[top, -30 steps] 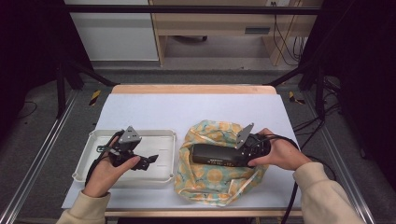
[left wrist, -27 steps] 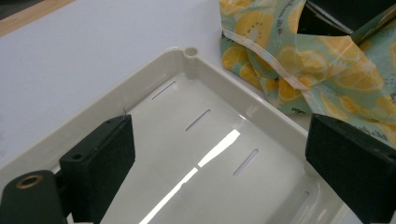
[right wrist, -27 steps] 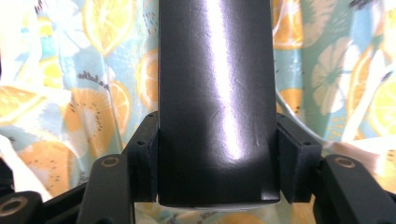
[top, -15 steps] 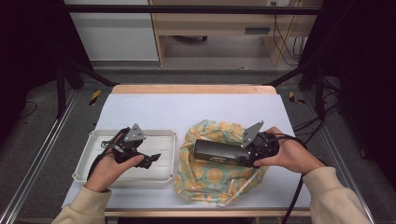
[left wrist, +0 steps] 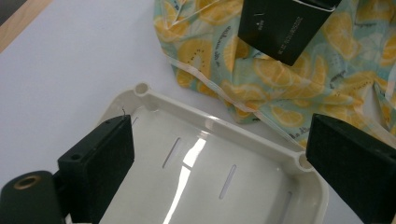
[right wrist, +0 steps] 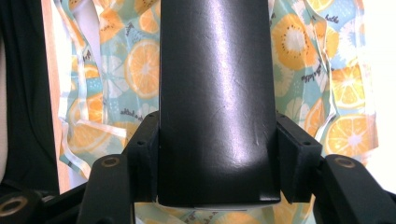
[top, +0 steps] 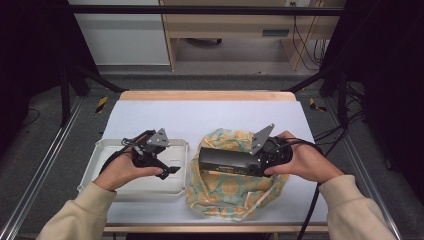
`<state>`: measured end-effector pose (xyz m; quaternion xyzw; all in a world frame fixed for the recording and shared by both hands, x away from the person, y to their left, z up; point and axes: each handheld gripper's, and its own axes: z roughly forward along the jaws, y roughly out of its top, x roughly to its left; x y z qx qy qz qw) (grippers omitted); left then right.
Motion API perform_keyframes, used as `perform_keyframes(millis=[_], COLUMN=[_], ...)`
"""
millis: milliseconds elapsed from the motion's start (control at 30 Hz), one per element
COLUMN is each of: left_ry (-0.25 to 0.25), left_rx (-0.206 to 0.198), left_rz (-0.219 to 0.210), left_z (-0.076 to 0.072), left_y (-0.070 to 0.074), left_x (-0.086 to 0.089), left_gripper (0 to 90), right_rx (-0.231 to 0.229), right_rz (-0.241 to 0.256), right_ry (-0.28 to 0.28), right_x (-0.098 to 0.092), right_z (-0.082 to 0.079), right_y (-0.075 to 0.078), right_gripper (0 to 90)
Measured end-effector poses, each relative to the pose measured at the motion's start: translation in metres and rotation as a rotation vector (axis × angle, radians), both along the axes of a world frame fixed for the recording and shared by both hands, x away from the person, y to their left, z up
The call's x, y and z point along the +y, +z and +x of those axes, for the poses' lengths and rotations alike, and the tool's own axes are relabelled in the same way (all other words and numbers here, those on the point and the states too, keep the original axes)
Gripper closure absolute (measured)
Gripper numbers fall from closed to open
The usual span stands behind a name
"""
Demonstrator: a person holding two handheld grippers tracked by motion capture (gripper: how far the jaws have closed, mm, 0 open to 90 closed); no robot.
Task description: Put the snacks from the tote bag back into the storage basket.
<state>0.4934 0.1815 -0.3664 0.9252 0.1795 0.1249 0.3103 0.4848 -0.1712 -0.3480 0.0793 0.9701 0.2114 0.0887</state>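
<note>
A wooden cabinet (top: 235, 22) stands on the floor beyond the table (top: 210, 117).

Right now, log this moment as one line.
right claw shut on black box | over fruit-print bag | left claw open over white tray

Looking forward and down from above the near table edge in the high view, very close along the jaws in both gripper views, with the fruit-print cloth (top: 227, 185) (left wrist: 280, 93) (right wrist: 116, 70) and black box (top: 227, 159) (left wrist: 285, 25) (right wrist: 215, 98) shared by all.
</note>
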Motion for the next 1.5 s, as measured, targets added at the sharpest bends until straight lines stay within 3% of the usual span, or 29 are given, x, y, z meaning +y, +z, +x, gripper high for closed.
perform_keyframes(millis=[200, 500, 733, 1067, 1200, 1500], left_ry=[-0.028, -0.054, -0.074, -0.116, -0.138, -0.180], left_rx=[-0.003, -0.015, -0.032, -0.024, -0.022, -0.009], left_rz=[0.033, 0.034, 0.031, 0.052, 0.086, 0.113], left_z=[0.004, 0.004, 0.001, -0.003, -0.004, -0.007], left_y=[0.004, 0.012, 0.021, 0.034, 0.036, 0.037], left_x=[-0.006, -0.012, -0.014, -0.014, -0.015, -0.019], left_gripper=[7.9, 7.8, 7.8, 7.8, 7.8, 8.1], right_rx=[-0.002, -0.002, -0.028, -0.022, -0.014, -0.004], right_rz=[-0.018, -0.013, 0.003, -0.022, -0.029, -0.046], right_ry=[0.004, 0.014, 0.025, 0.047, 0.058, 0.077], right_x=[0.005, 0.010, 0.014, 0.037, 0.046, 0.066], right_z=[0.001, 0.003, 0.001, 0.002, 0.003, 0.001], right_y=[0.003, 0.007, 0.021, 0.022, 0.021, 0.020], right_gripper=[43.3, 43.2, 43.2, 43.2, 43.2, 43.2])
